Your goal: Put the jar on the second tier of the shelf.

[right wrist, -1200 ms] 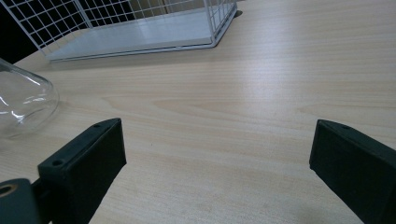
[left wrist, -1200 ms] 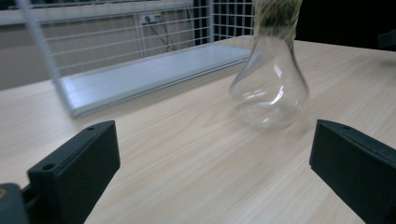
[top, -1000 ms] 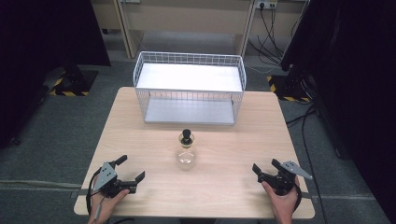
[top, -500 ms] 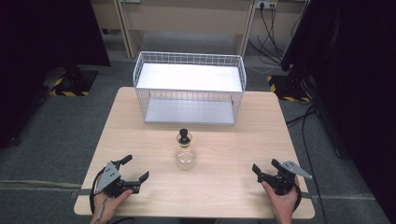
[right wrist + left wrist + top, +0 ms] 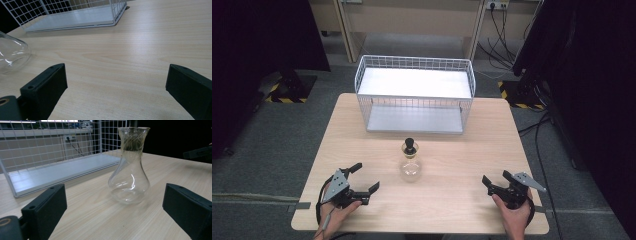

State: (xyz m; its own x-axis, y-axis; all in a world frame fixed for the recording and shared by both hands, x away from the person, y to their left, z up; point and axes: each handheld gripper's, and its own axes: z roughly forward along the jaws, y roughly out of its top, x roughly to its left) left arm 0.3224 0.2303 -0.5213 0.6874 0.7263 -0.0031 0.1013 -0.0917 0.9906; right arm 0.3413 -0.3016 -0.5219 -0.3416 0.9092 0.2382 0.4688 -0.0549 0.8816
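So the glass flask (image 5: 410, 162) is standing upright near the middle of the table (image 5: 452, 150), just in front of the wire basket (image 5: 414, 95). It's got a dark stopper on top in the high view.

The left gripper (image 5: 364, 178) sits near the table's front left, jaws spread wide and nothing between them. It's pointed at the flask: in the left gripper view the flask (image 5: 129, 167) sits ahead of the jaws, a bit right of centre, near but not touching. The basket (image 5: 50, 152) is behind and to the left of it there.

The right gripper (image 5: 497, 180) is at the front right, well apart from the flask, jaws also wide apart and empty. In the right gripper view just the flask's round belly (image 5: 12, 53) pokes in at the left edge, off to the side of the jaws rather than between them, with bare table in front.

Both grippers are resting low at the table.
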